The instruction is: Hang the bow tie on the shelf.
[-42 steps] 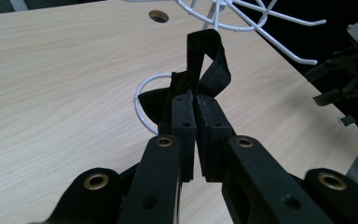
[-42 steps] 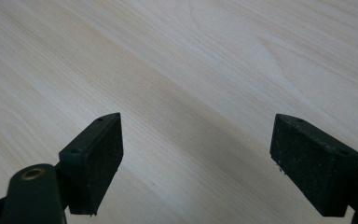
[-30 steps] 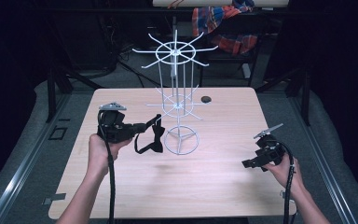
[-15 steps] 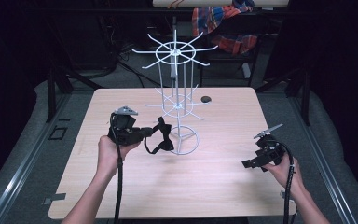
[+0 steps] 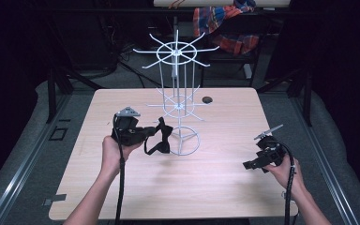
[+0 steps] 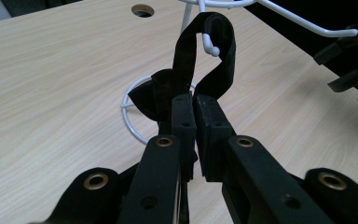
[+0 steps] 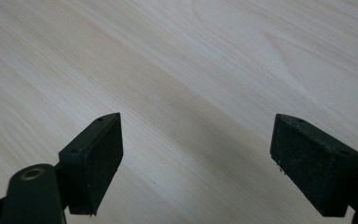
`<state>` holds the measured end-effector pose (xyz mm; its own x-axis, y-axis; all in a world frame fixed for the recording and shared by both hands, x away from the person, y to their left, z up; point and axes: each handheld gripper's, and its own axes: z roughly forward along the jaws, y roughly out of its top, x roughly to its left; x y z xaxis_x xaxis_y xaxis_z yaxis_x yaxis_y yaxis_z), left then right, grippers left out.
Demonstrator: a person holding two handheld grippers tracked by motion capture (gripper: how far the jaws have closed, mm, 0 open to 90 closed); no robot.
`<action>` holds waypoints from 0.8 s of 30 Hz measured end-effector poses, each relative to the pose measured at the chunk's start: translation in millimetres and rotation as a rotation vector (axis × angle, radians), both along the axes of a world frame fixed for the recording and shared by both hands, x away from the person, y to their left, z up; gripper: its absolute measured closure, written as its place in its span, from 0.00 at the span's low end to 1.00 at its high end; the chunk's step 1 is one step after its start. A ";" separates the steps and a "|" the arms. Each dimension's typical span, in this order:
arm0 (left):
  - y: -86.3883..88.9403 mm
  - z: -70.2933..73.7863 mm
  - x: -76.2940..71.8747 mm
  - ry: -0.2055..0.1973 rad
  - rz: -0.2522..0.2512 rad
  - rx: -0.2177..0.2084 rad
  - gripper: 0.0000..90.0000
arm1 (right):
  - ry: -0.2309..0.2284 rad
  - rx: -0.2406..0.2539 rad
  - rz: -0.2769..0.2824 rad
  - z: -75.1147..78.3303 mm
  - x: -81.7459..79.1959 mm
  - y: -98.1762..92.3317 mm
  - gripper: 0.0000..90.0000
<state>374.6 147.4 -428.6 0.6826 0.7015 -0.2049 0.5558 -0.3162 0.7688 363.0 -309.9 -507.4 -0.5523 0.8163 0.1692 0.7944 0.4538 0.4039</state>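
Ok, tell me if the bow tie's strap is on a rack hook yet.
On: the strap loops over a white hook tip while the left claw grips it.

Your left gripper [image 5: 143, 135] is working right against the white wire rack [image 5: 178, 101], which is standing mid-table as the main obstacle. Its lower hooks [image 6: 307, 25] are reaching out over the black strap [image 6: 205, 56] you are pinching, one hook tip sitting inside the strap's loop, and the ring base [image 5: 183, 140] is lying just beyond your fingers [image 6: 184, 116]. A small dark hole [image 5: 207, 99] is sitting behind the rack. Your right gripper [image 5: 262, 159] is hovering with its jaws wide apart, well clear of the rack, over bare table [image 7: 191, 70]; the whole near strip of table is lying open for passing.
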 end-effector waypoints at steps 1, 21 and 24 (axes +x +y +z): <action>-1.3 -2.4 1.6 0.002 0.007 0.001 0.96 | 0.003 -0.006 0.008 0.5 0.0 0.0 0.19; -7.6 -12.7 11.1 -0.051 0.072 -0.048 0.96 | 0.013 0.002 0.019 -1.9 2.4 1.3 0.19; -8.9 -13.1 11.6 -0.051 0.078 -0.050 0.96 | 0.014 -0.003 0.021 -1.7 2.3 1.6 0.19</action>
<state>386.2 138.5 -441.7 0.6368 0.7427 -0.2069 0.5366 -0.2343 0.8107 365.3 -308.2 -509.1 -0.5669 0.8050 0.1748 0.7902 0.4714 0.3916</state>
